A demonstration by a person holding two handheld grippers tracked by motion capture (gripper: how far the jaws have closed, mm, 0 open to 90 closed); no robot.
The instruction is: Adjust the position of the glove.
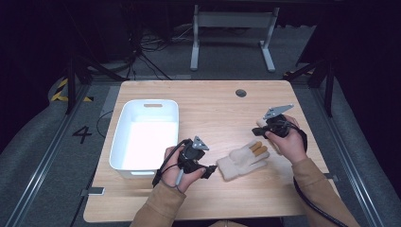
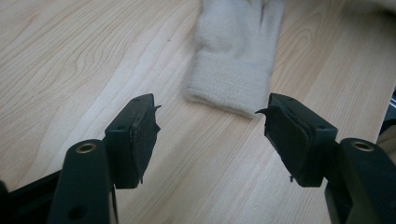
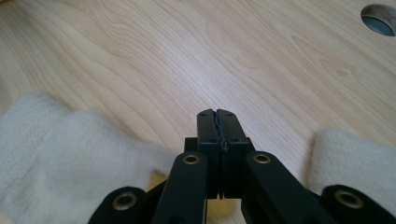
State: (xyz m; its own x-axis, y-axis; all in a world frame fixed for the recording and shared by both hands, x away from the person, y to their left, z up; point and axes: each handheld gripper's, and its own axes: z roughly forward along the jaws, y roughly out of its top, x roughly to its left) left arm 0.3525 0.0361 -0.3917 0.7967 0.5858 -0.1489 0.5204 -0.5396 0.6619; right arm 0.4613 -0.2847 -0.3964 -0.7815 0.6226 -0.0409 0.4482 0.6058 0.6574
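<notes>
glove (image 1: 242, 159): cuff end lower left, long axis toward upper right | left gripper (image 2: 212, 135): nearer, jaws apart, cuff just ahead | right gripper (image 3: 218, 122): jaws together, empty

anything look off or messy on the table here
Nothing stands out. One cream glove lies flat on the wooden table, cuff toward the open left gripper. The white bin sits upright at the left edge. The right gripper is shut beside more cream fabric.
</notes>
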